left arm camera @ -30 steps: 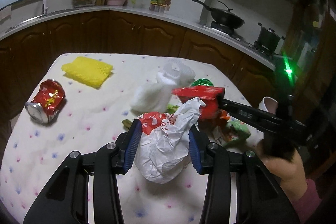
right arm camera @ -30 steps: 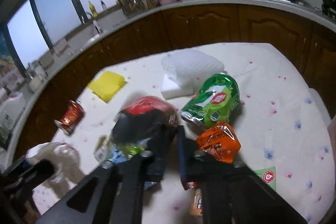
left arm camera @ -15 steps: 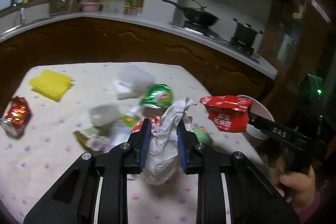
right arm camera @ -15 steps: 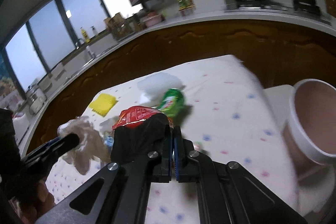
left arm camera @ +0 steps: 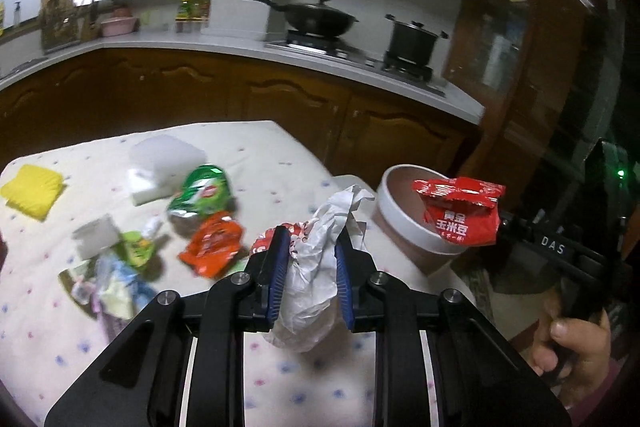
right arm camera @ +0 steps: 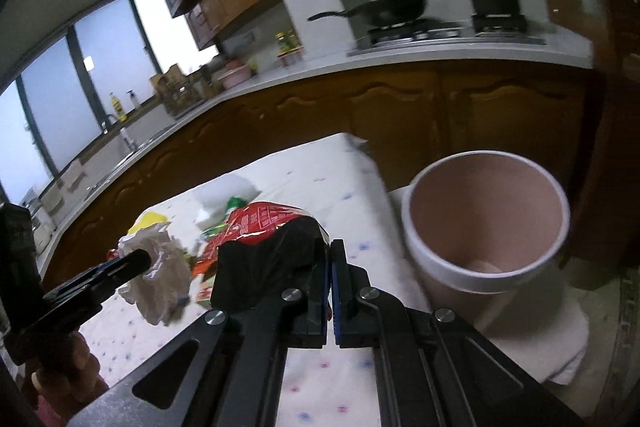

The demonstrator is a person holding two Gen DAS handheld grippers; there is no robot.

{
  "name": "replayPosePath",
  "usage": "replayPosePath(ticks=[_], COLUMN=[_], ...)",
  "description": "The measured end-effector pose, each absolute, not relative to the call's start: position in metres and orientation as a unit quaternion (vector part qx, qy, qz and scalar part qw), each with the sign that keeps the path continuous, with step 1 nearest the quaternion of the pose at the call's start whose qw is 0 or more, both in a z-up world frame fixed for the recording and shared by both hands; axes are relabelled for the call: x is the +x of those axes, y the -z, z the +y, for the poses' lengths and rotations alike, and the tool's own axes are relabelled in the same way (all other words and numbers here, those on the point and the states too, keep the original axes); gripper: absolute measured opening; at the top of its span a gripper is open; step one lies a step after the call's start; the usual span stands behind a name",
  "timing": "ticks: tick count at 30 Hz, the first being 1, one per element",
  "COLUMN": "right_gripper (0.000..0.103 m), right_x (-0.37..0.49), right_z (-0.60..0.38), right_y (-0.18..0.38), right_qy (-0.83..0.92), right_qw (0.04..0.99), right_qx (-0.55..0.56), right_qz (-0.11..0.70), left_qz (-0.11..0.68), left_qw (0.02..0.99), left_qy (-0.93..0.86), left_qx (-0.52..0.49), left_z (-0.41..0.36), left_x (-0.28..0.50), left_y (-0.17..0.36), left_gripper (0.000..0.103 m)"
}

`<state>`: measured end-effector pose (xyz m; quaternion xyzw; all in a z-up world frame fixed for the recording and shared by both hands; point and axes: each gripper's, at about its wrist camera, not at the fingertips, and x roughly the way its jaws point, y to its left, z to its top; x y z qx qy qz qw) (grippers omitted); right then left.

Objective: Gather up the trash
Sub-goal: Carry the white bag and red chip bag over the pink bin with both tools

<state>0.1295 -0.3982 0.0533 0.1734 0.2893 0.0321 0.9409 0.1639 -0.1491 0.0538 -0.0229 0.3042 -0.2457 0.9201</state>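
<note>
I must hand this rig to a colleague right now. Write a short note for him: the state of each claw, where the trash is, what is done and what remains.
Left claw: its jaws have just been closing, now shut on a crumpled white plastic bag, held above the table edge.
Right claw: shut on a red snack packet, held beside the bin's rim.
Bin: white, pink inside, beside the table; no trash visible in it.
Done: both pieces lifted and brought close to the bin.
Left: drop both in, then collect the green packet, orange packet, white foam block, yellow sponge and the small wrappers from the tablecloth.
</note>
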Motion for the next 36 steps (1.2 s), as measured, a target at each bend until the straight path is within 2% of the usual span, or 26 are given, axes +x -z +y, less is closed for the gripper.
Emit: replayPosePath(ticks=[24,36], right_gripper=[0.001,0.004], right_x=[0.136,0.178], right_z=[-0.511,-0.543], right_y=[-0.032,-0.009], right_qy=[0.084,0.105], right_qw=[0.93,0.917], right_qx=[0.202,0.187], right_qz=[0.294,0.337], left_qz=[0.31,0.382], left_qw=[0.887,0.852], left_qy=[0.343,0.358], left_qx=[-0.008,-0.005], left_z=[-0.291,-0.362], left_x=[0.227,0.278], left_y=[-0.065,-0.026], left_gripper=[0.021,0.022])
